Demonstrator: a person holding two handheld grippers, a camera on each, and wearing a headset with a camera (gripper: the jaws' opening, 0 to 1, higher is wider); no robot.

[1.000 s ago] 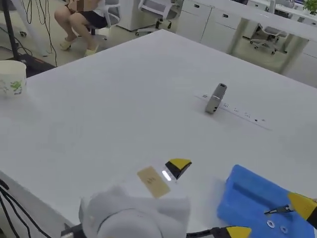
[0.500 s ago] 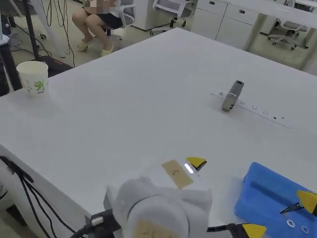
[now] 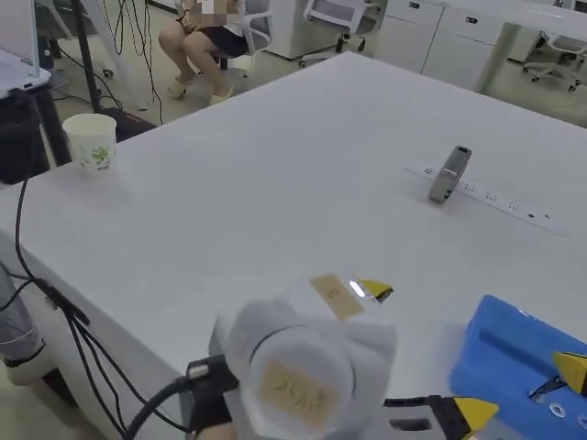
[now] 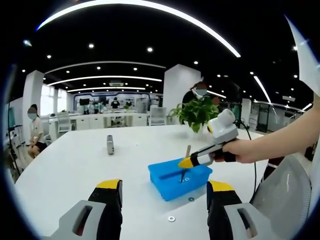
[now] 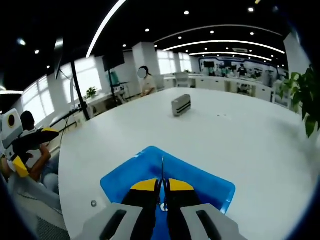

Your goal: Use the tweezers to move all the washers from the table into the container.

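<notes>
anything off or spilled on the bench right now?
Nothing damaged or spilled. Blue container sits upright; two washers lie loose on the table beside it, not yet moved. Right gripper holds the tweezers, pointing into the container.

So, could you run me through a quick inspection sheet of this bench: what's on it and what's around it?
Surface: white table, flat and matte.
Job's things: blue container with washers inside it; two loose washers on the table in front of it; tweezers pointing into the container.
Clutter: paper cup; grey gadget at a power strip.
Grippers: left gripper has its fingers wide apart and holds nothing; right gripper has its fingers closed on the tweezers.
Cables: black cables hang off the table's near edge.
Surroundings: open office, seated person, potted plant.
</notes>
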